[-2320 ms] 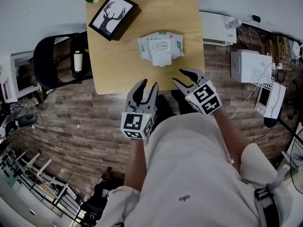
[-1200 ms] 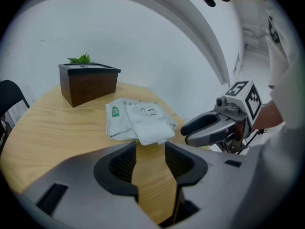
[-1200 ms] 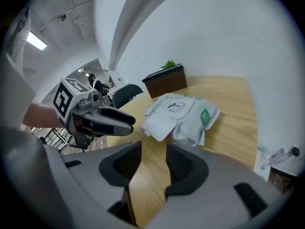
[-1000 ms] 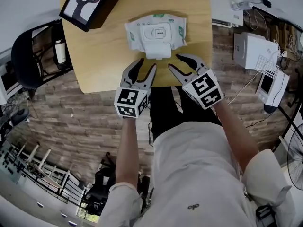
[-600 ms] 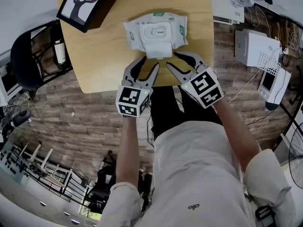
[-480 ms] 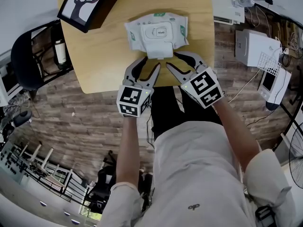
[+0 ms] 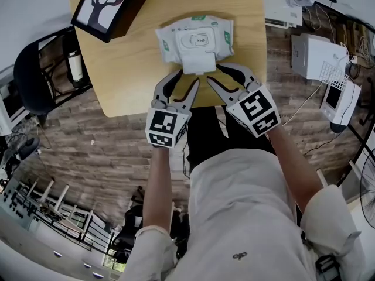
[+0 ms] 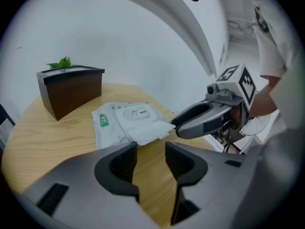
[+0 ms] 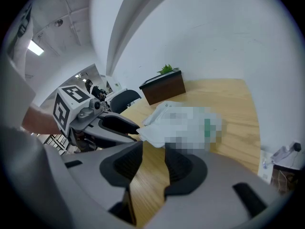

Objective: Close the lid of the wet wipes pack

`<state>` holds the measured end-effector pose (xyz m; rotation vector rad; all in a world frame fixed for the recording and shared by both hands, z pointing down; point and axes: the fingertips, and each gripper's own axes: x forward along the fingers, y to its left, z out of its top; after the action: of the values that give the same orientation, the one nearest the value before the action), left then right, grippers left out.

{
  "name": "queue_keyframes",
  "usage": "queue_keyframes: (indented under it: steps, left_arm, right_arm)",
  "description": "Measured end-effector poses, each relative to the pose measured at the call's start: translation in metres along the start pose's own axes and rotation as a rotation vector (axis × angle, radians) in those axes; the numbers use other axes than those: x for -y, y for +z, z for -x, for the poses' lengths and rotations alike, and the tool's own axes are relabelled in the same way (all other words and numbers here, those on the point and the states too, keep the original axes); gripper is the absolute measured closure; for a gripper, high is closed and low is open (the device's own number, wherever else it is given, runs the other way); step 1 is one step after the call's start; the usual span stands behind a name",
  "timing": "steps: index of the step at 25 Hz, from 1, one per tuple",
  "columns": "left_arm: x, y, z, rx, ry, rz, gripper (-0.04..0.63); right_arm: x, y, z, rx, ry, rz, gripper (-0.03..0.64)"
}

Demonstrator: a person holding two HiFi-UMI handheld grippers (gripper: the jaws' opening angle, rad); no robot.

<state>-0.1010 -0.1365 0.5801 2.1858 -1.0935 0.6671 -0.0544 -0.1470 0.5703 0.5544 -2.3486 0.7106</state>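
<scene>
Lid (image 7: pixel 198 64) open (head view); left claw (image 8: pixel 150 150) empty

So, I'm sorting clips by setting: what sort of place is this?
Probably an office or workroom: a small wooden table, a black office chair beside it, and white equipment standing on the plank floor.

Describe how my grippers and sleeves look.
The left gripper and right gripper are grey, their curved jaws lined with black ribbing. Each carries a white cube with black square markers. The shirt is white and short-sleeved. The right jaws have just been closing slightly, with nothing between them.
</scene>
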Motion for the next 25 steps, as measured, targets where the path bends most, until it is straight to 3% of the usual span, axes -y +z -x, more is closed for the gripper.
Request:
queue_keyframes:
  steps: [5,13,25]
  left_arm:
    - [-0.006,0.023,0.006,0.070,-0.008,0.028,0.426]
    - [-0.015,0.051,0.002,0.109,-0.054,0.042,0.426]
    - [-0.025,0.072,-0.010,0.092,-0.143,-0.009,0.426]
  right_arm:
    - [0.007,0.019,0.006,0.052,-0.026,-0.024,0.476]
    - [0.016,0.046,0.010,0.103,-0.070,-0.077,0.486]
    - [0.029,0.075,-0.013,0.109,-0.157,-0.093,0.520]
